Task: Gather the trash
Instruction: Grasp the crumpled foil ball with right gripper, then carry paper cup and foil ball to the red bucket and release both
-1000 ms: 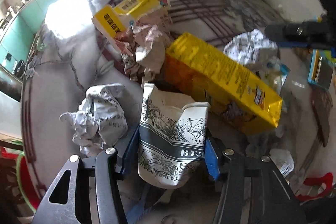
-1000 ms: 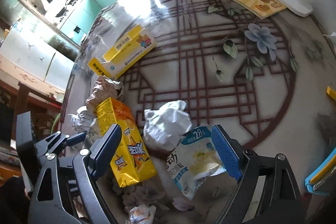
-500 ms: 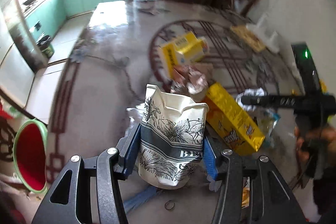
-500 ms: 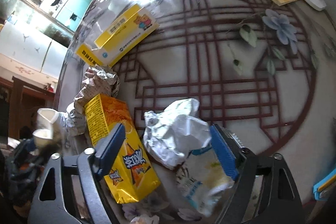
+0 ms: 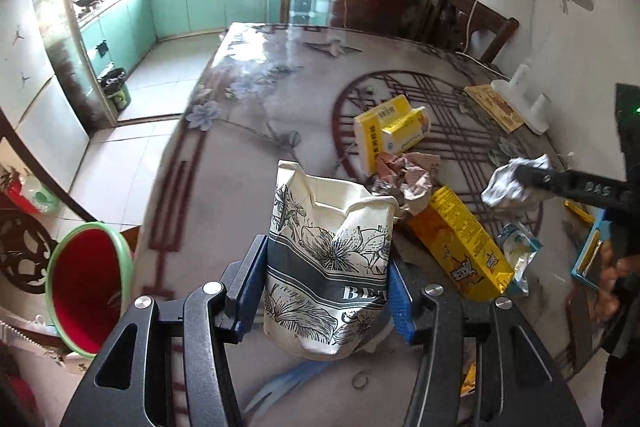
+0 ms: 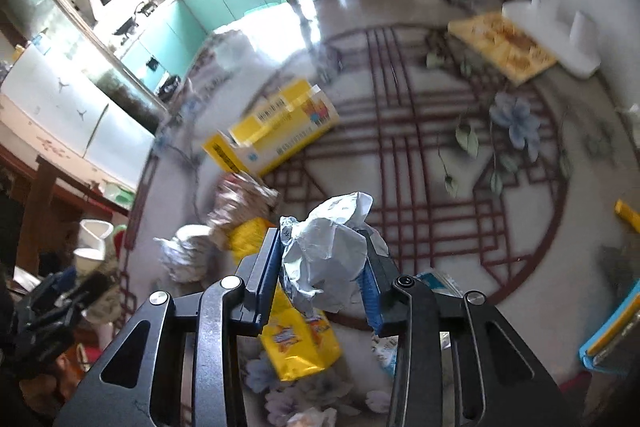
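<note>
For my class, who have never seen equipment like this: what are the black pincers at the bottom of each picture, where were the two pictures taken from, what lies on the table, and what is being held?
No robot here: a person holds a two-finger gripper in each hand, with a camera looking along its fingers.

The left gripper is shut on a crumpled white paper cup printed with black flowers. The right gripper, whose jaws have just been closing, is shut on a crumpled ball of white paper.

On the patterned round table lie a yellow cardboard box, an orange-yellow snack carton, a brownish crumpled wrapper and a blue-and-white plastic packet. A red bin with a green rim stands beside the table.
</note>
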Available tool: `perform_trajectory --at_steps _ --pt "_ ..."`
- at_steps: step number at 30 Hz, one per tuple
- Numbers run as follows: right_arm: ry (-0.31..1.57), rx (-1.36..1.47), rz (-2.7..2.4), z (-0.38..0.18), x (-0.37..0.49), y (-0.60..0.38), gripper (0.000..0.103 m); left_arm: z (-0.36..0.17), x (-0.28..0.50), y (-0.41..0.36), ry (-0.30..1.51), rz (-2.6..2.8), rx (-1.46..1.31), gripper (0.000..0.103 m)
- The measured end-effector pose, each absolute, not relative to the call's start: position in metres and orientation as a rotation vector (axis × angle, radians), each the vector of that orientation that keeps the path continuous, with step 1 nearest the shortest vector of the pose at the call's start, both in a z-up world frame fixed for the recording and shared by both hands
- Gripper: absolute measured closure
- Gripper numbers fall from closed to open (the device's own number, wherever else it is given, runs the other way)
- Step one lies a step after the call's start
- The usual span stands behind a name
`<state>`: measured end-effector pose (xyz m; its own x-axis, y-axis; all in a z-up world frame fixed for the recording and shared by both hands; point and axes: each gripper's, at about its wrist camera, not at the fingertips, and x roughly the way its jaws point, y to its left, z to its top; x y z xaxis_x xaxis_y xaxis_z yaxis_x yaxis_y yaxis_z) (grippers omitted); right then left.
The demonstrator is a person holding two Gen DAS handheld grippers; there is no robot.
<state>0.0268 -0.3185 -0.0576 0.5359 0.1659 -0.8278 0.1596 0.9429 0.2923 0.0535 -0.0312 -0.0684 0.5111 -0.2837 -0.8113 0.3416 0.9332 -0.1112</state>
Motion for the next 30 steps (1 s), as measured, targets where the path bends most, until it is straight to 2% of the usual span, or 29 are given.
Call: perform_trajectory --at_steps 16,30 --pt "0.93 0.299 0.057 -0.024 0.032 -0.231 0.068 -0.039 0.048 0.04 0.898 -0.346 0.008 0.05" --pt "0.931 0.252 0.07 -0.019 0.042 -0.172 0.068 -0.048 0.061 0.095 0.917 -0.321 -0.022 0.05"
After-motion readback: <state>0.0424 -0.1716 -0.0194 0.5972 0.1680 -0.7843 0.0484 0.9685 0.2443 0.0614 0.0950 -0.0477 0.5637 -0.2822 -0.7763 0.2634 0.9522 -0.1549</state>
